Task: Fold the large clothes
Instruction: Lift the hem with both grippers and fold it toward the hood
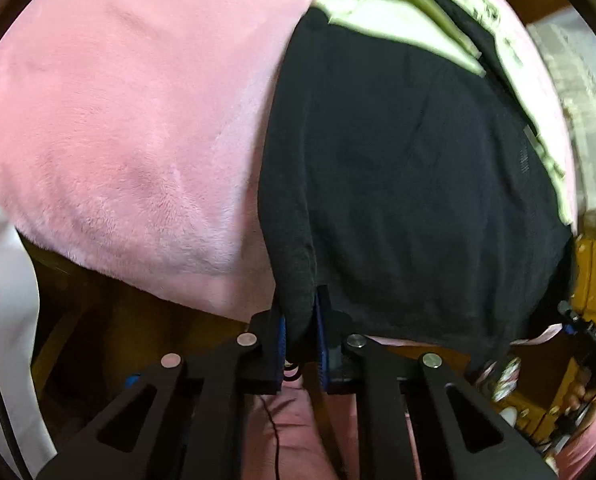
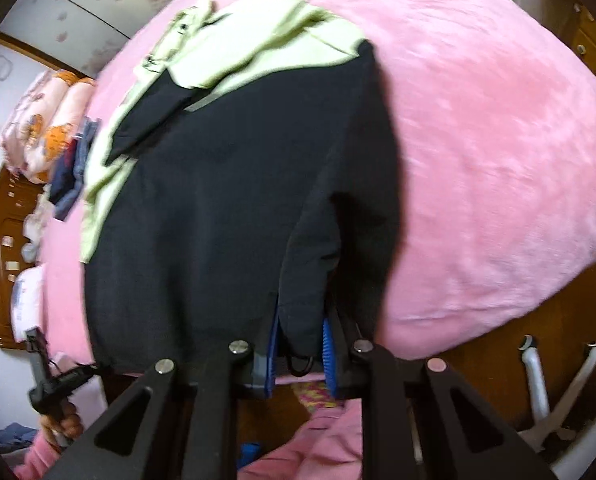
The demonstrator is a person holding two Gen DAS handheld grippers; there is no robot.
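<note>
A large black garment with pale green upper parts (image 1: 410, 184) lies on a pink fleece bed cover (image 1: 130, 120). My left gripper (image 1: 301, 332) is shut on the garment's near hem at its left corner. In the right wrist view the same black and green garment (image 2: 218, 200) stretches away over the pink cover (image 2: 498, 160). My right gripper (image 2: 300, 340) is shut on the hem at its right corner. The other gripper shows at the right edge of the left wrist view (image 1: 590, 344) and at the lower left of the right wrist view (image 2: 54, 384).
Folded quilts (image 2: 46, 128) and a pile of clothes (image 2: 72, 172) lie at the far end of the bed by a wooden headboard (image 2: 6, 240). A chair base (image 2: 554, 384) stands on the wooden floor at the right. Wooden furniture (image 1: 594, 272) stands beside the bed.
</note>
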